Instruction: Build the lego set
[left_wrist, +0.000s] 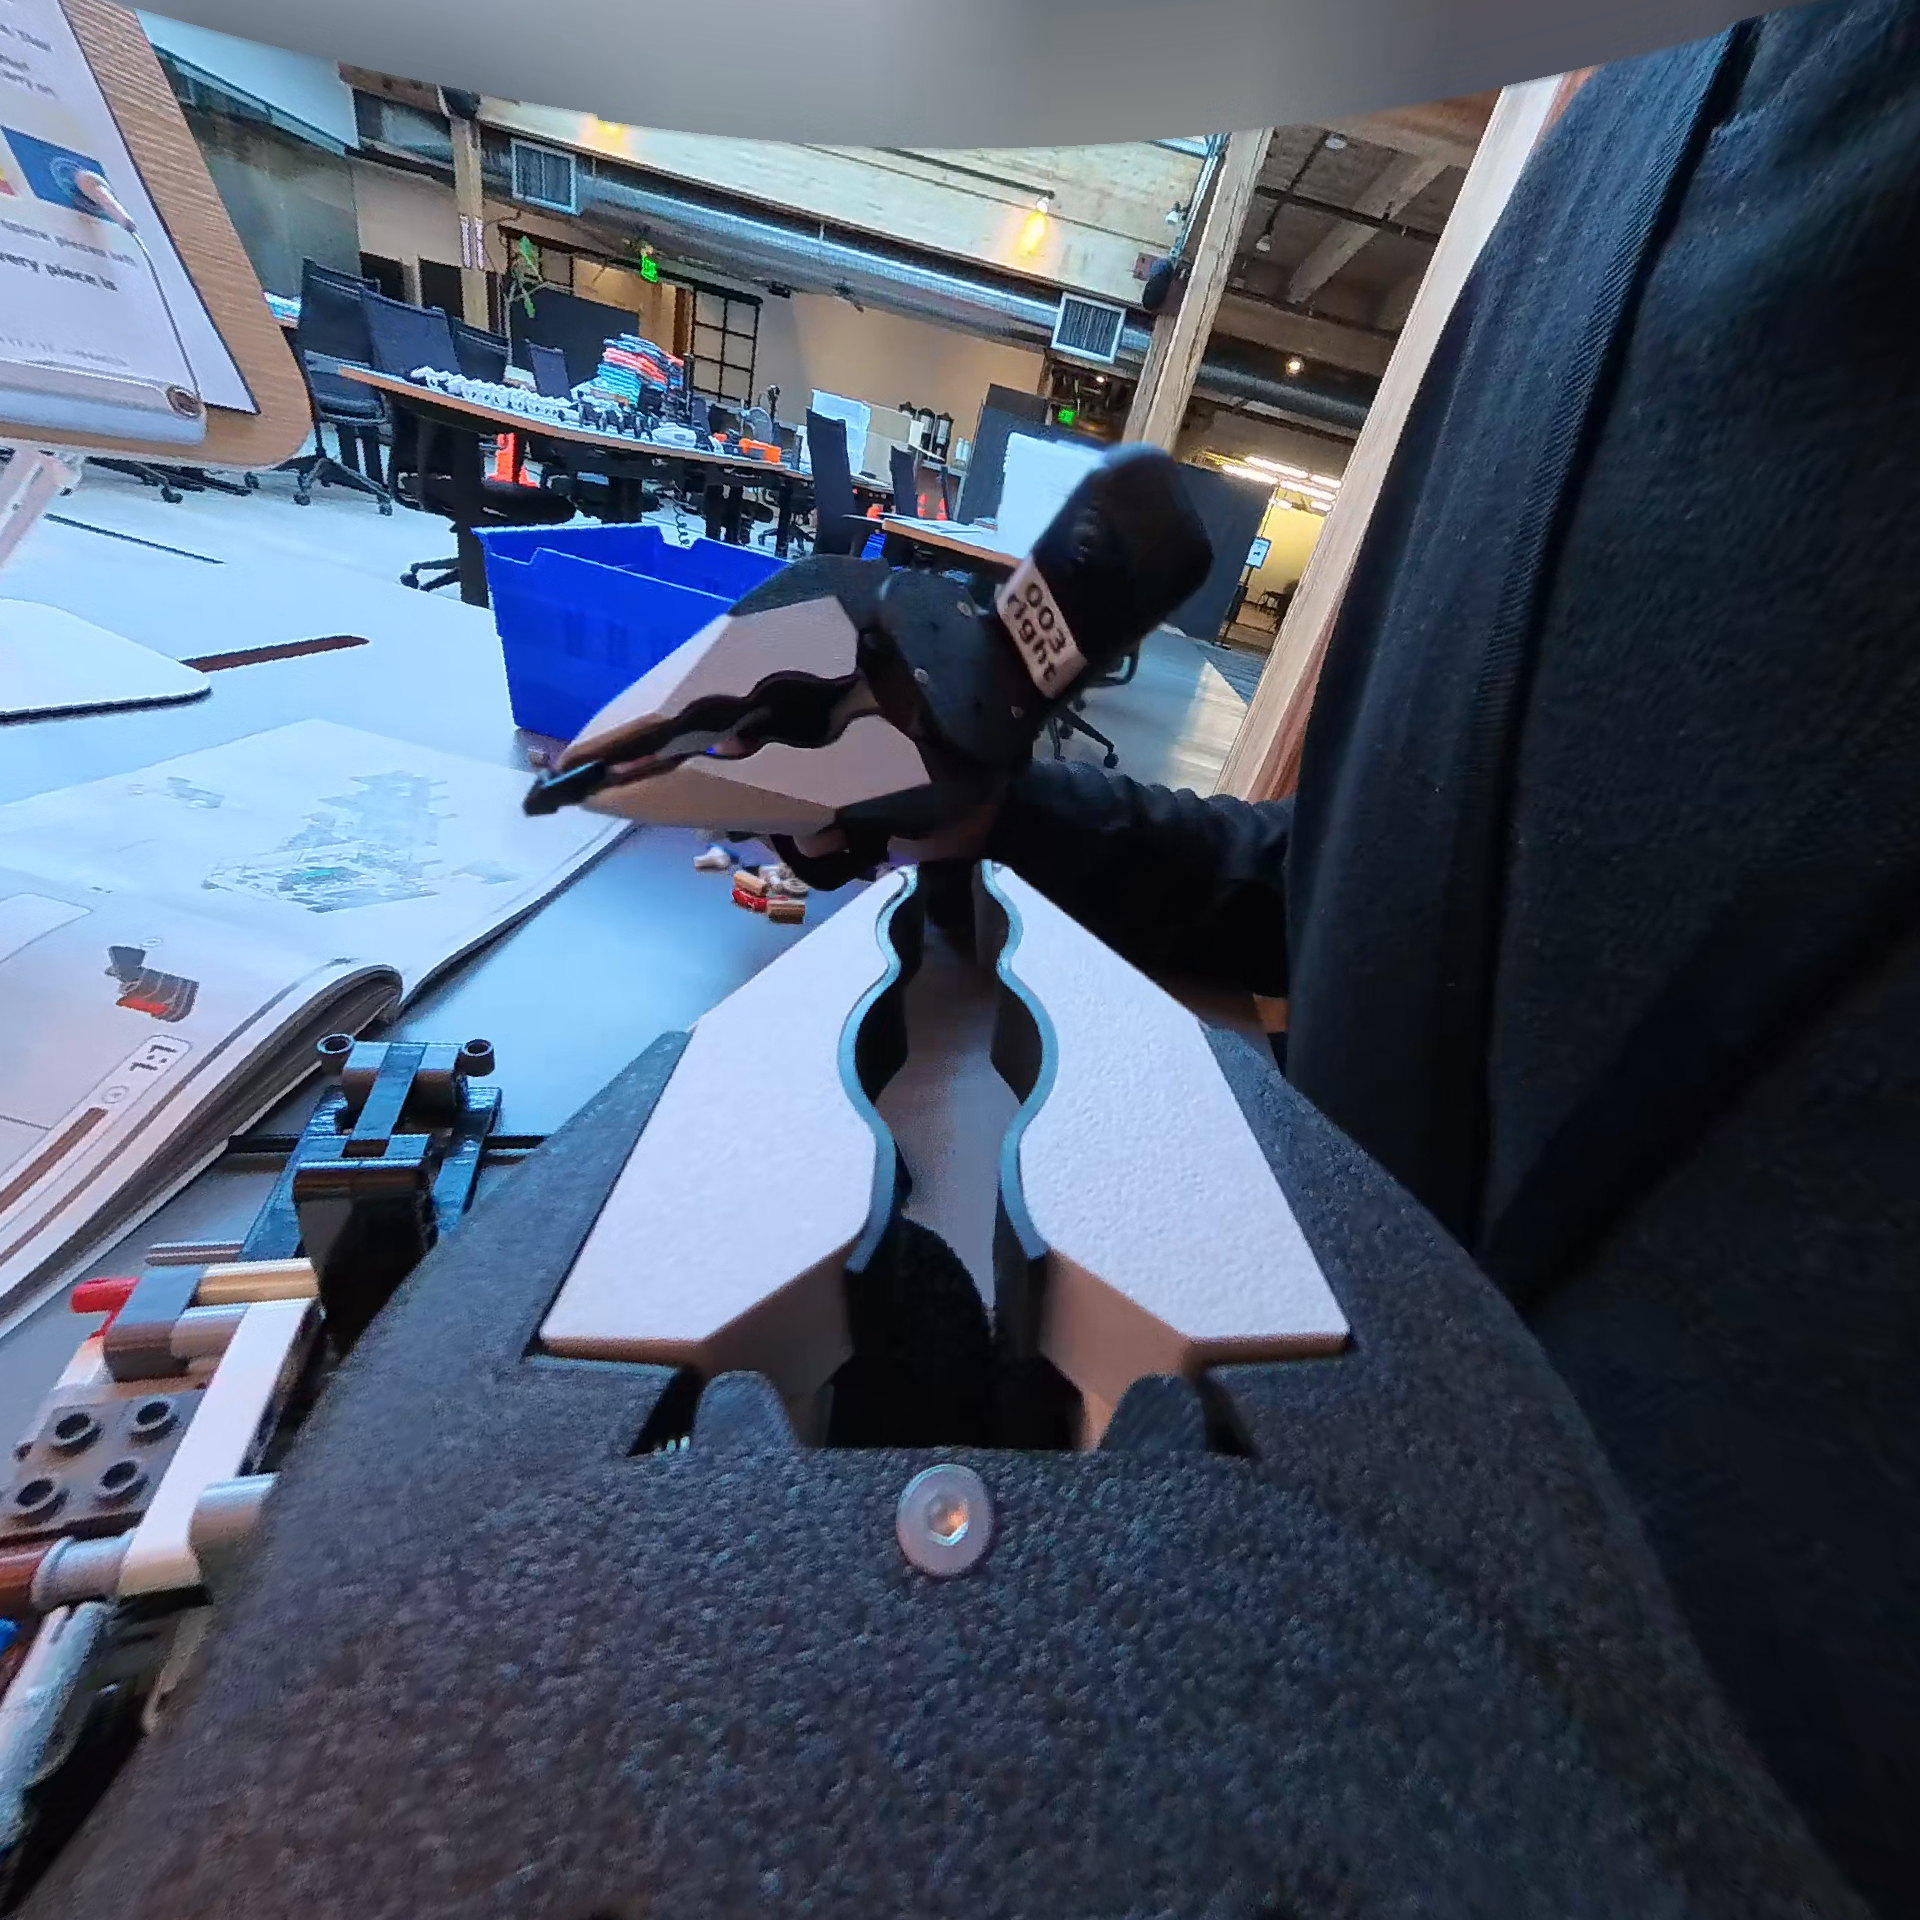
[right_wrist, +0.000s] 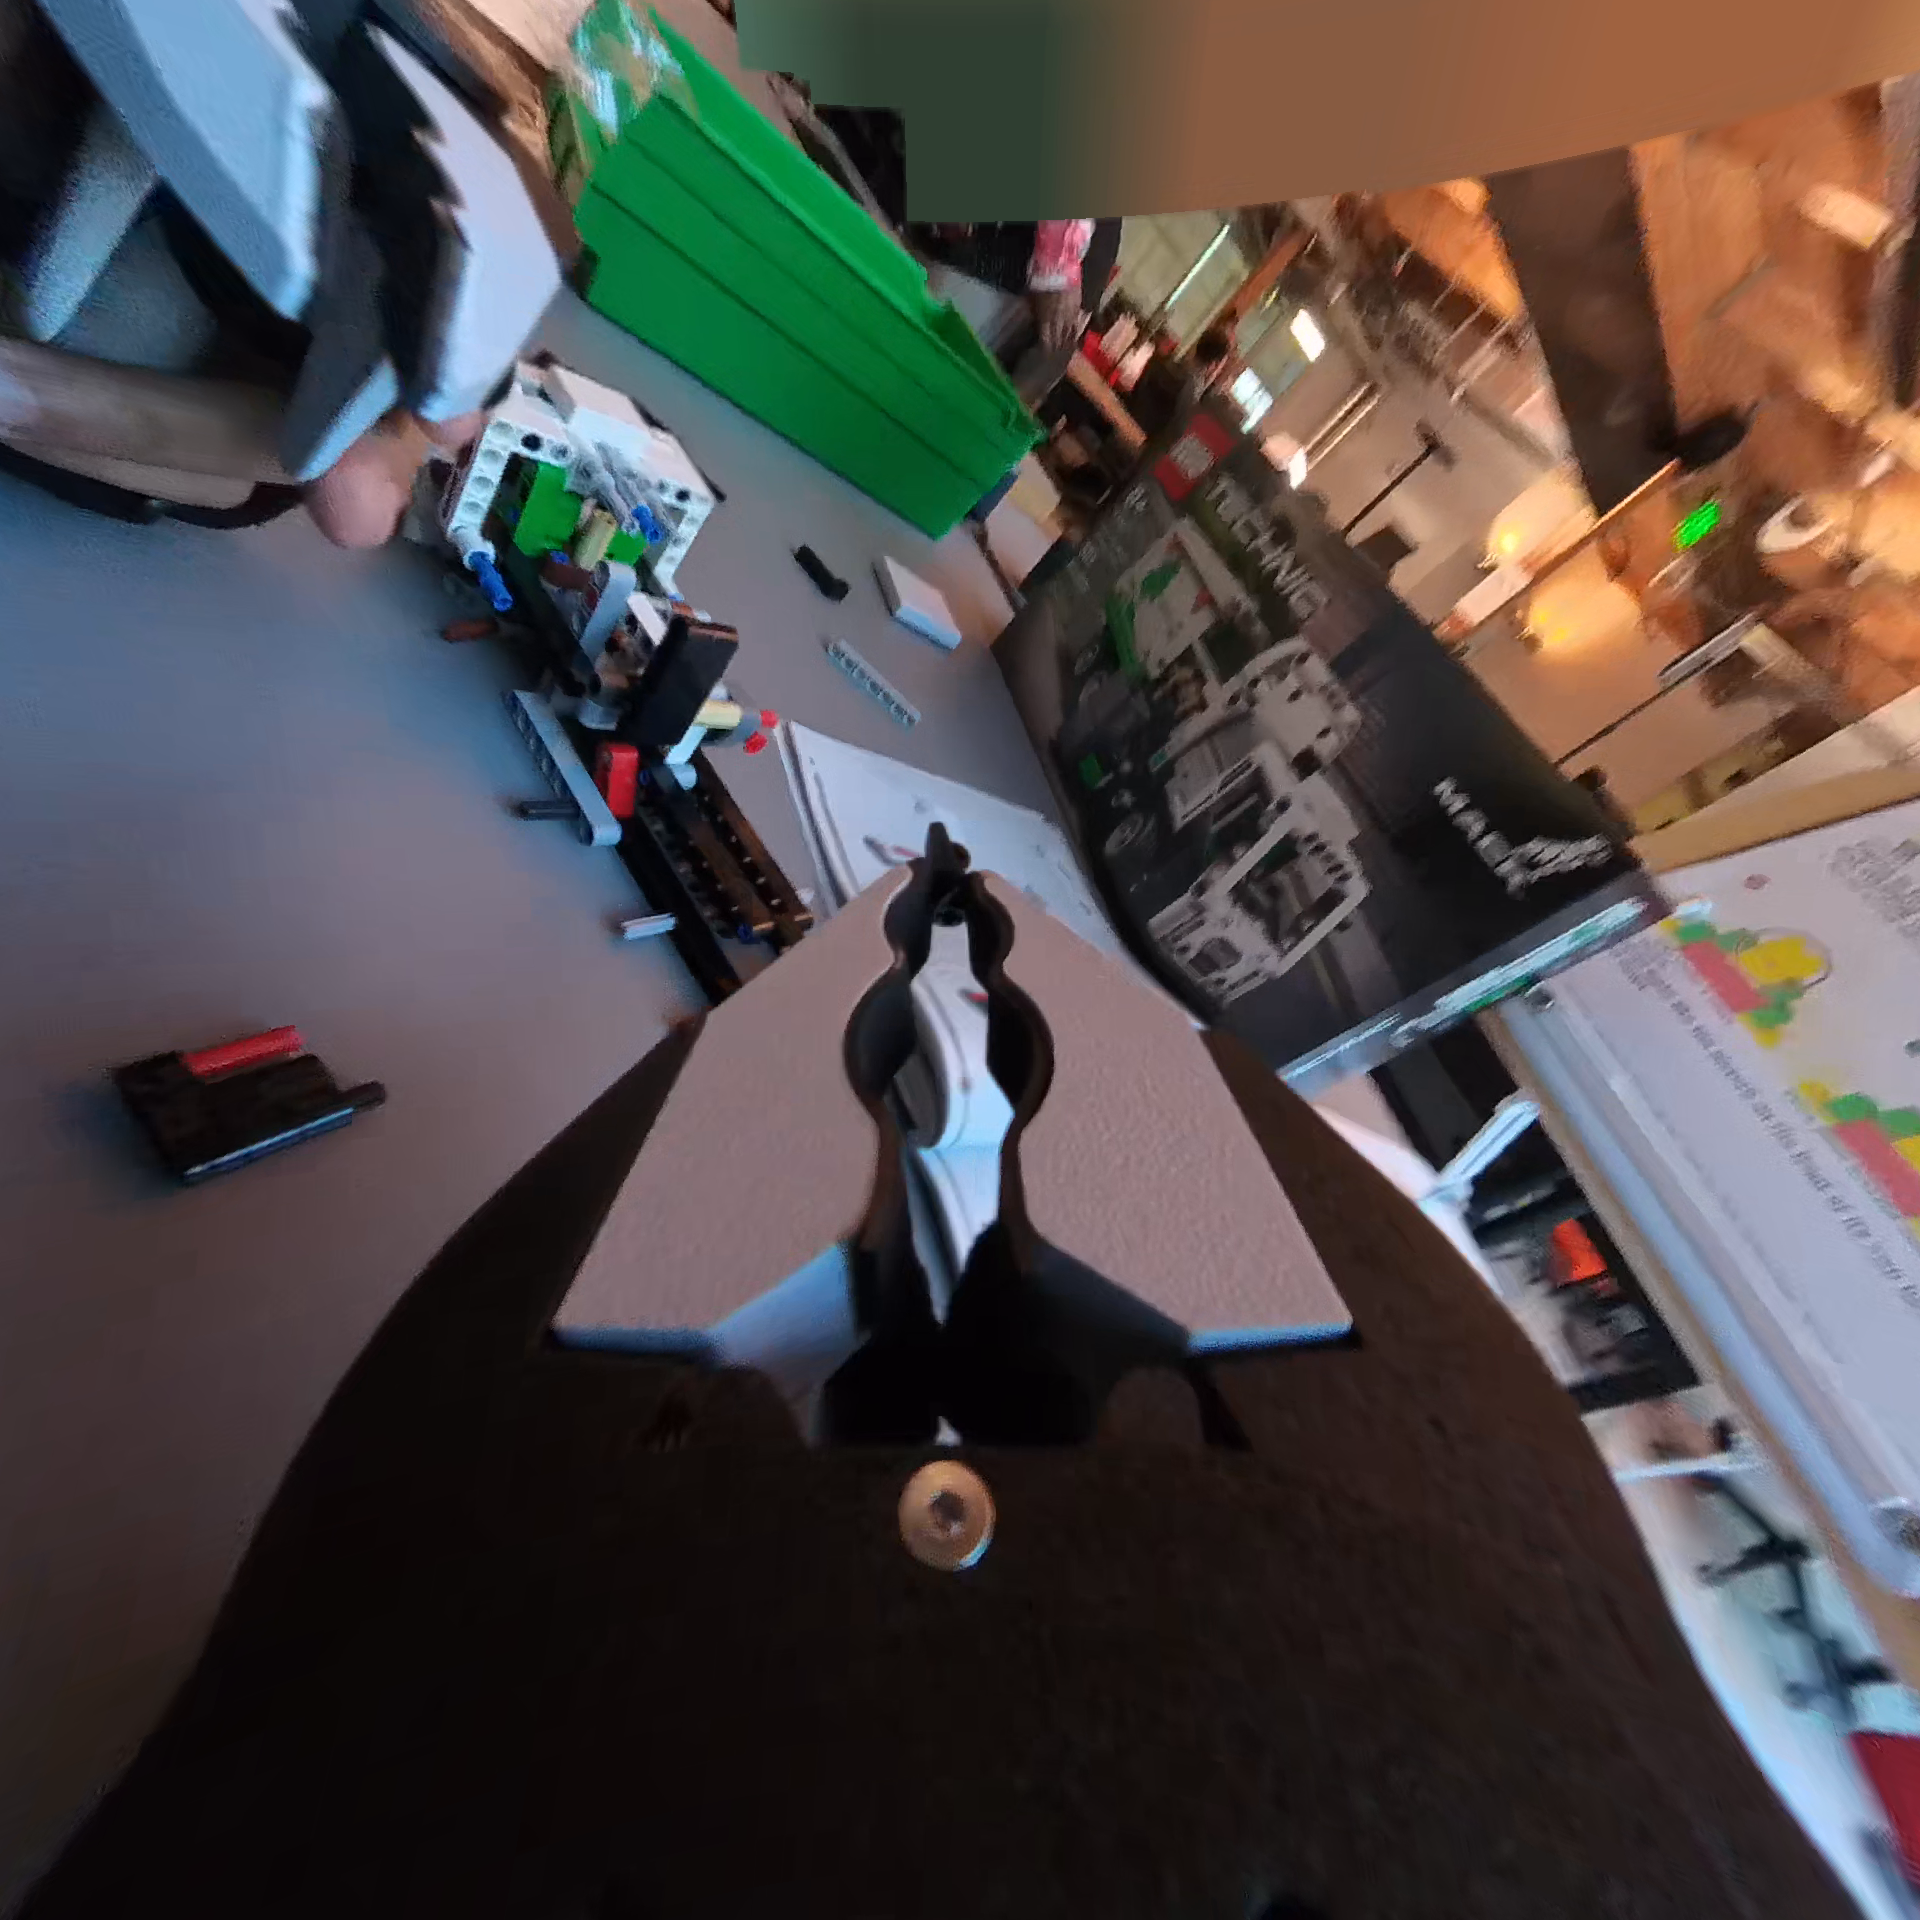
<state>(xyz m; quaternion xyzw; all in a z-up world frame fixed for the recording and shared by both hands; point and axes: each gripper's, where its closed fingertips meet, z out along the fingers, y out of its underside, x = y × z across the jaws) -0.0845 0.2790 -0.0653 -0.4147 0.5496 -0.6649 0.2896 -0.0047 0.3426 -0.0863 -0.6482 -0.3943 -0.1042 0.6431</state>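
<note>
Black, a small pin (right_wrist: 940, 868) sits pinched in the right tool (right_wrist: 948, 883) at frame centre; the left tool (left_wrist: 948, 883) gapes slightly, empty, above the grey table (left_wrist: 582, 966).

Left wrist view: sharp, cool daylight, with warm ceiling lamps (left_wrist: 1034, 223) far off. Right wrist view: tilted, motion-blurred, dim in the foreground. Both bend strongly at the edges.
</note>
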